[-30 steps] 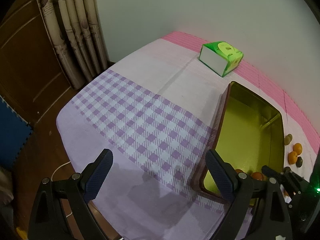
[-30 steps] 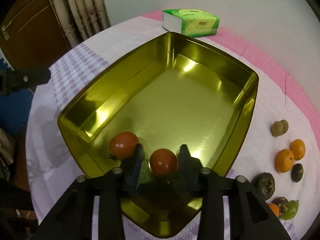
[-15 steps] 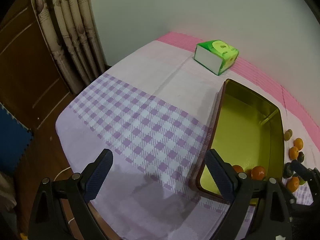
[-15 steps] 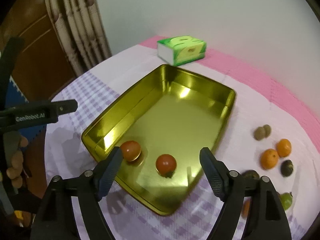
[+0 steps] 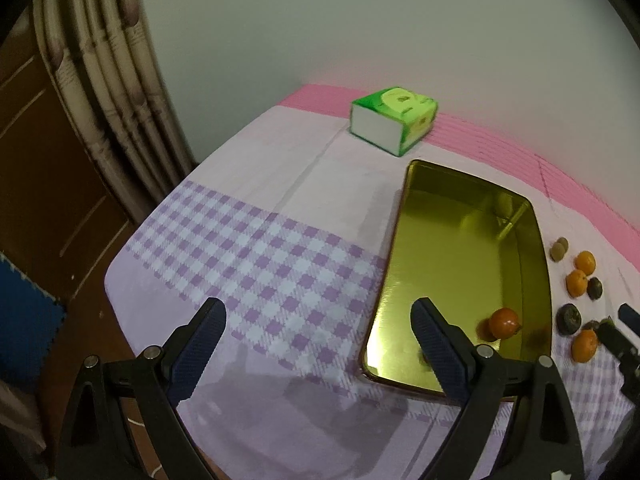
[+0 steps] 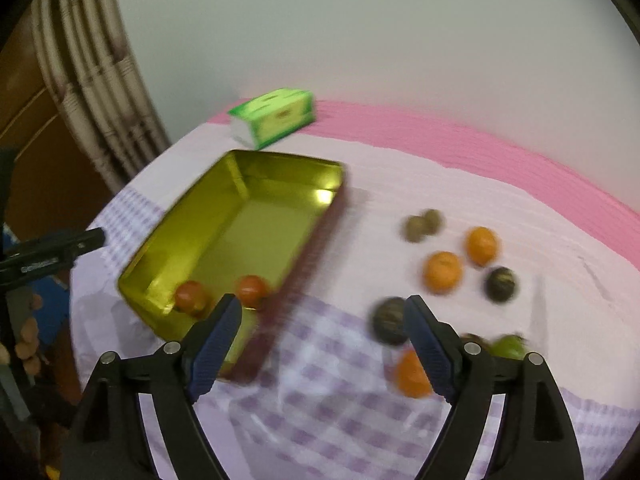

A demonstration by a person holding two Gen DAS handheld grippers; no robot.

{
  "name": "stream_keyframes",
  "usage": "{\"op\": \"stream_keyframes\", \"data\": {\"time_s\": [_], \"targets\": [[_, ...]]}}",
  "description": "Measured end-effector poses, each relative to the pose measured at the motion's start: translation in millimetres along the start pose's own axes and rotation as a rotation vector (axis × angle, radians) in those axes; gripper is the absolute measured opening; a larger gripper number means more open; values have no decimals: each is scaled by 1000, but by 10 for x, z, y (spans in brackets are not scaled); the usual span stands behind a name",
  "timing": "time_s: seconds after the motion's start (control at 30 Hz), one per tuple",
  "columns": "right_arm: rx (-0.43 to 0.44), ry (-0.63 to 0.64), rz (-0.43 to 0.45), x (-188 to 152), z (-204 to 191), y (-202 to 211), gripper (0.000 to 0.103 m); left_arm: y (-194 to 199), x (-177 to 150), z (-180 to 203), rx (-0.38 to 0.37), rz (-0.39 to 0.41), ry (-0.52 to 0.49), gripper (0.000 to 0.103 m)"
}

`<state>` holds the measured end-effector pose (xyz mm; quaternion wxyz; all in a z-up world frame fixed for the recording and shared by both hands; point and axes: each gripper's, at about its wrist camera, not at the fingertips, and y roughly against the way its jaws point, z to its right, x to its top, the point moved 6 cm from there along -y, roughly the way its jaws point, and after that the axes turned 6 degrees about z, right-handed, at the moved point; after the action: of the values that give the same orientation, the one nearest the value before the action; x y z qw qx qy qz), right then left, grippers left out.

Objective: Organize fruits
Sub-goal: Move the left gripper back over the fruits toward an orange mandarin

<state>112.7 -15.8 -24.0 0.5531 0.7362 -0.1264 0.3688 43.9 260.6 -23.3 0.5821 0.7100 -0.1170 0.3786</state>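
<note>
A gold metal tin lies on the table with two red tomatoes at its near end; one tomato shows in the left wrist view. Loose fruit lies right of the tin: oranges, dark round fruits, two small brown ones and a green one. My right gripper is open and empty, above the cloth between the tin and the loose fruit. My left gripper is open and empty over the checked cloth, left of the tin.
A green tissue box stands at the far side of the table near the wall. A purple checked cloth covers the table, with a pink band at the back. Curtains and a wooden door are to the left.
My right gripper opened, let go of the tomato in the tin, drew back and swung right towards the loose fruit. My left gripper pulled back a little.
</note>
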Motion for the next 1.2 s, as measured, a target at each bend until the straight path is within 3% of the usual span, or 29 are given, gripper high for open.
{"op": "stream_keyframes", "data": {"time_s": [0.23,0.67,0.77,0.93,1.2], "targets": [[-120,-134,-8,-266,776,107,84,136,-34,318,-49,29,-90,92],[-306,-259,-36,-776,1782,347,86,351,-350,1688,-300,-27,-294,92],[-341,-271,-49,-896,1936,370,86,404,-450,2032,-362,-51,-336,92],[-394,-246,-84,-1031,2144,348,86,370,-604,2498,-397,-64,-435,92],[-364,-216,-116,-1076,2241,263,88,182,-737,2775,-438,-114,-471,92]]}}
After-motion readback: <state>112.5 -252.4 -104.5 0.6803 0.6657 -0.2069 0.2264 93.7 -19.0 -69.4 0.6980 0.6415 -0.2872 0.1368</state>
